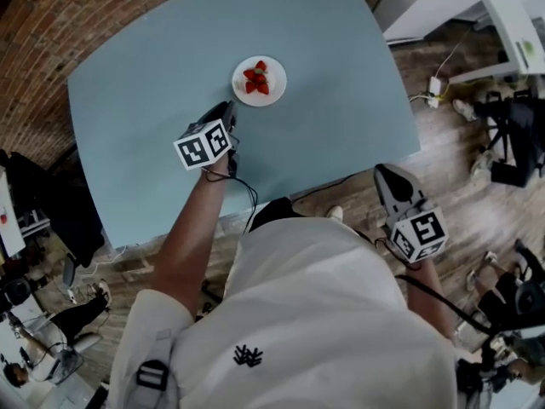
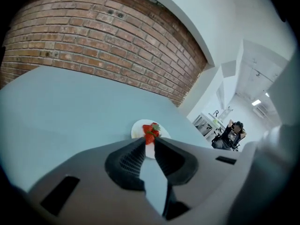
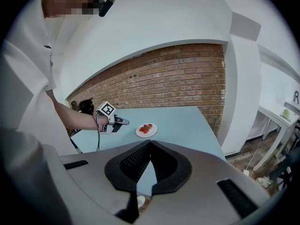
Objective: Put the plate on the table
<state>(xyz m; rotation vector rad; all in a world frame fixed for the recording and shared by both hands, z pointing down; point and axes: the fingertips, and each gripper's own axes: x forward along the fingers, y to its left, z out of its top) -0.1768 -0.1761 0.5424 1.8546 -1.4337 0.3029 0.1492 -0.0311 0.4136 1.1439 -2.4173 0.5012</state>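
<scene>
The left claw [image 2: 149, 143] has its jaws a narrow slit apart with nothing clamped between them; bare bench shows through the gap. In the head view the left claw [image 1: 228, 109] sits just left of frame centre, over the bench [image 1: 145, 83], with its tips pointing up and to the right.

Just past those tips, near but not touching, the white plate [image 1: 275, 89] lies flat on the bench in the upper middle of the frame. It carries a few red strawberries [image 1: 256, 78]. In the left gripper view the plate [image 2: 138, 131] sits right above the jaw tips, with the strawberries [image 2: 151, 129] on it. The pale blue bench [image 2: 70, 107] fills the left and middle of the frame, and a brick wall [image 2: 93, 41] runs behind it across the top.

The right claw [image 3: 150, 143] has its jaws closed tip to tip and holds nothing. In the head view the right claw [image 1: 385, 172] is at the lower right, just off the bench's near edge and above the wooden floor [image 1: 460, 173], well apart from the plate.

The right gripper view shows the bench [image 3: 187, 121] across the middle, the plate [image 3: 140, 133] left of centre on it, and the left claw [image 3: 123, 122] just left of the plate.
</scene>
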